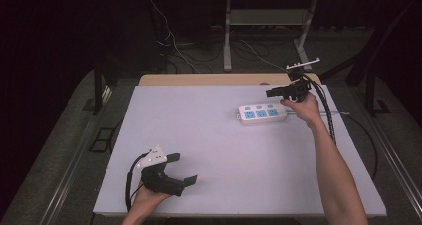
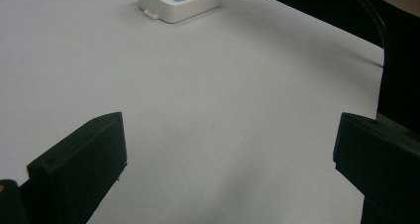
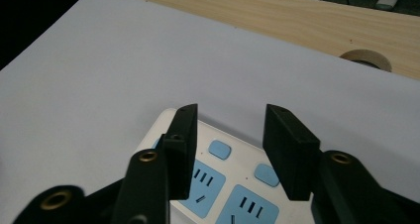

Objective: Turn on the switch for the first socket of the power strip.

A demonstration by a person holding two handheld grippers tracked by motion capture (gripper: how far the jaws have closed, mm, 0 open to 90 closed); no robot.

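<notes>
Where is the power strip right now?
In the high view the power strip lies flat on the far right part of the white table, just below and left of the right hand-held gripper.

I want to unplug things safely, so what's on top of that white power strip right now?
The power strip shows blue sockets and small blue switches, no plug in them. The right gripper hovers above it, jaws apart, hiding part of its top.

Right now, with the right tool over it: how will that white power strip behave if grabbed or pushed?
The power strip looks like a rigid, flat plastic block, so it is unlikely to flex, roll or tip. Its smooth shell on the smooth white table will probably slide when pushed. The cord at its right end may drag or swing it.
</notes>
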